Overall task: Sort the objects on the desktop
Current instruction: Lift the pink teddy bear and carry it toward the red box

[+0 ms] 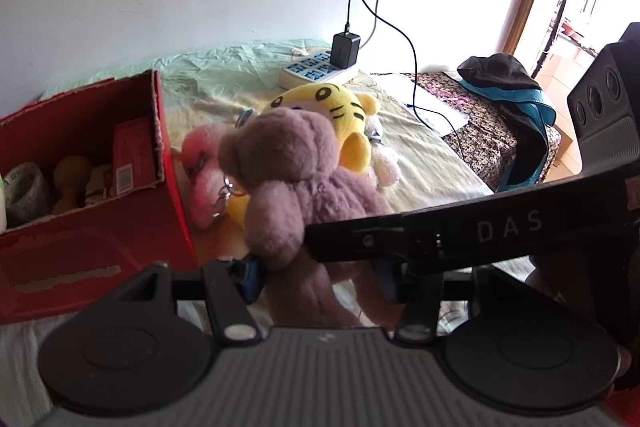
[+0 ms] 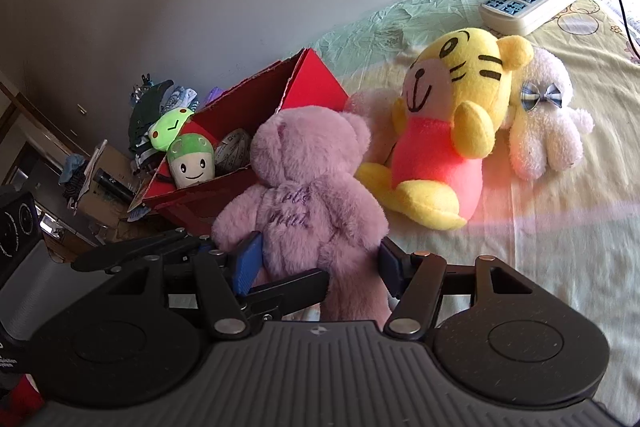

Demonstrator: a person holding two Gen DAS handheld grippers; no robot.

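A purple plush bear (image 1: pixel 288 179) (image 2: pixel 304 187) hangs upright just right of the red cardboard box (image 1: pixel 100 255) (image 2: pixel 320 83). Both grippers grip it low down. My left gripper (image 1: pixel 316 279) is shut on its lower body and leg, blue pads sunk into the fur. My right gripper (image 2: pixel 320 265) is shut on its hips from behind, and one of its black fingers (image 1: pixel 440 231) crosses the left wrist view. On the bedsheet behind lie a yellow tiger plush (image 1: pixel 332 103) (image 2: pixel 452 131), a white bear (image 2: pixel 548 131) and a pink plush (image 1: pixel 204 167).
The box holds a green mushroom plush (image 2: pixel 190 163), a green frog plush (image 2: pixel 170 127), a tape roll (image 1: pixel 24 187) and small items. A power strip (image 1: pixel 316 67) (image 2: pixel 524 3) with a black charger and cables lies by the wall. Dark clothing (image 1: pixel 508 87) drapes a patterned surface on the right.
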